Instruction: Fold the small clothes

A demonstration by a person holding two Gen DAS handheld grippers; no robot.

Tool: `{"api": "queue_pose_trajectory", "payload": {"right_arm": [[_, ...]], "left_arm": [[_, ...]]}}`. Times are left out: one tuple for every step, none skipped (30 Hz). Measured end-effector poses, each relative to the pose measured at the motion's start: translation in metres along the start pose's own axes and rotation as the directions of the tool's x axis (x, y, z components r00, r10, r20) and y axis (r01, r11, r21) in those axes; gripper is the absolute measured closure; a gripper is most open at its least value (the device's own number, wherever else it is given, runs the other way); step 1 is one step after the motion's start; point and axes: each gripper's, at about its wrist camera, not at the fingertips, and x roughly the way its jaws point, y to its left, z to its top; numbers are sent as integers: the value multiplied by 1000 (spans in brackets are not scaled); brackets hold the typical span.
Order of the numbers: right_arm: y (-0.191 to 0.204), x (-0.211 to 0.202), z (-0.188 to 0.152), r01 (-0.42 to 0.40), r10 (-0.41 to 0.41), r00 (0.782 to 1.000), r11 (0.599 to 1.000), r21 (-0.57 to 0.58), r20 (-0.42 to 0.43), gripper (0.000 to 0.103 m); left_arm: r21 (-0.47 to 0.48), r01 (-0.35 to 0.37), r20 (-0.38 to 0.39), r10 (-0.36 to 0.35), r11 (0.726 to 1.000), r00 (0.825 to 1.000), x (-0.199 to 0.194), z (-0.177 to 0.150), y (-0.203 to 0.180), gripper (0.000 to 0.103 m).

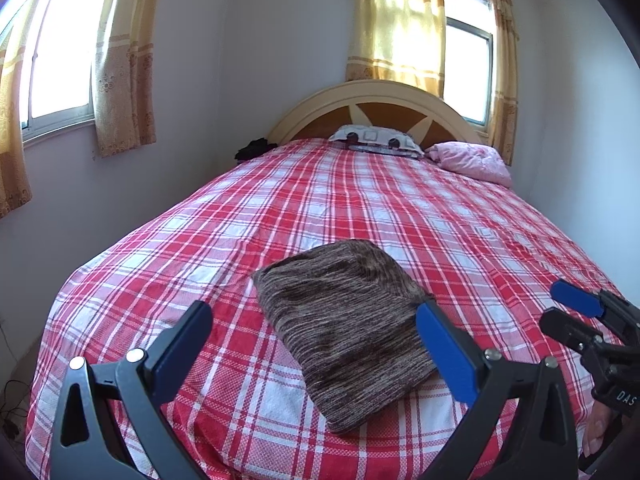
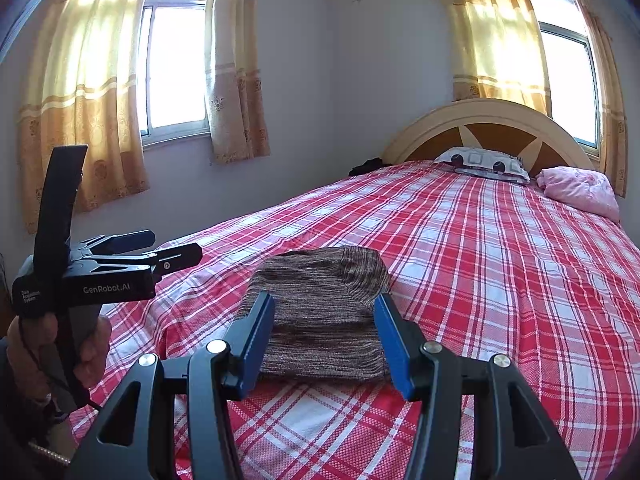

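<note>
A brown mottled knit garment [image 1: 344, 320] lies folded into a compact block on the red-and-white plaid bed cover [image 1: 360, 200], near the foot of the bed. My left gripper [image 1: 314, 310] hovers over its near edge with jaws wide open and nothing between the pads. In that same left wrist view my right gripper [image 1: 562, 312] hangs to the garment's right, apart from it. In the right wrist view the right gripper [image 2: 324, 308] is open and frames the garment [image 2: 320, 304] from above without pressing it. The left gripper [image 2: 172, 246], held by a hand [image 2: 92, 352], stands open at the left.
A patterned pillow [image 1: 376, 140] and a pink pillow [image 1: 472, 160] lie against the arched headboard [image 1: 372, 100]. A dark item [image 1: 254, 148] sits at the bed's far left corner. Curtained windows [image 2: 176, 64] line the walls. The wall runs close along the bed's right side.
</note>
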Motion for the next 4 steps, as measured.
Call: {"api": "queue_pose_trajectory", "payload": {"right_arm": [[0, 0, 0, -1, 1, 1000, 1000, -1, -2, 50], [1, 1, 0, -2, 2, 1000, 1000, 0, -4, 50], [0, 1, -1, -2, 2, 1000, 1000, 0, -6, 50], [0, 1, -1, -1, 1, 1000, 1000, 0, -7, 50]], "left_arm": [[12, -8, 3, 8, 1000, 1000, 0, 0, -2, 0], [22, -11, 4, 11, 1000, 1000, 0, 0, -3, 0], [24, -9, 7, 9, 1000, 1000, -1, 0, -4, 0], [22, -3, 9, 3, 1000, 1000, -1, 0, -3, 0]]}}
